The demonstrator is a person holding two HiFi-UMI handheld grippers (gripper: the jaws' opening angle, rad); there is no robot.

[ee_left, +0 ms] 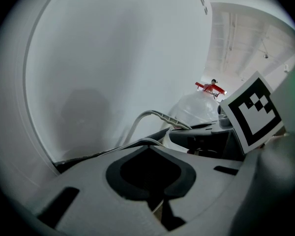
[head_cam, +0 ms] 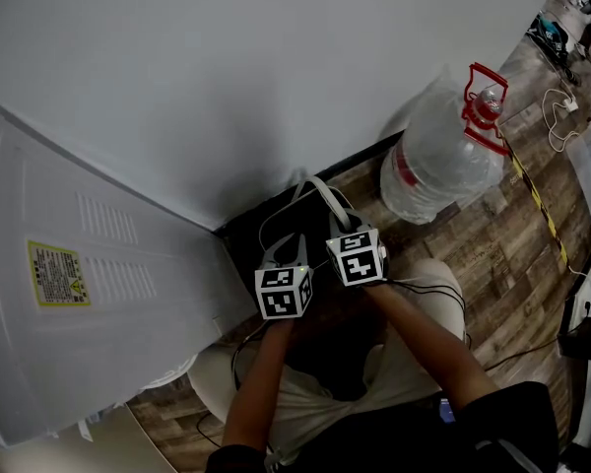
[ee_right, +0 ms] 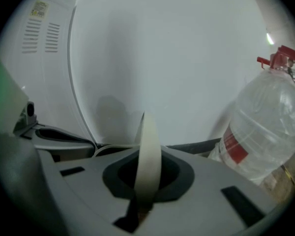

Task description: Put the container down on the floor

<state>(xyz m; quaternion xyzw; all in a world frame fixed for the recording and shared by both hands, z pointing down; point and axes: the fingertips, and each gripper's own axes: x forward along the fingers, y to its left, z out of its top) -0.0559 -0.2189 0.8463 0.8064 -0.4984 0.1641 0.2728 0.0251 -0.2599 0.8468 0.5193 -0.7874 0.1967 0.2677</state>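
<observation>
Forearms (head_cam: 266, 382) and knees fill the bottom of the head view, so the person looks to be crouched right over the job. Just ahead of them sit the left gripper (head_cam: 279, 254) and the right gripper (head_cam: 337, 227), side by side and nearly touching, the right one poking a bit further forward.

The bit that matters: the dark, boxy container (head_cam: 241, 233) lies ahead of and below both sets of jaws, tucked against the foot of the white wall (head_cam: 227, 67). It sits between the big white vented appliance panel (head_cam: 98, 264) and the large clear plastic water bottle with the red cap handle (head_cam: 438, 156). It hangs off a cream, flat strap handle (ee_right: 148, 156). The right jaws are pressed together on that strap, which stands edge-on and runs up and away from them. The left jaws are together too, with a pale sliver in the slit, so I'd say they're pinching the same strap's other end.

So my guess is the move is pretty much straight down onto the wood-look floor (head_cam: 512, 254).

Annoyingly, the container's underside is hidden behind the grippers and in shadow, so I can't tell whether it's already touching down. Its real shape is murky as well.
</observation>
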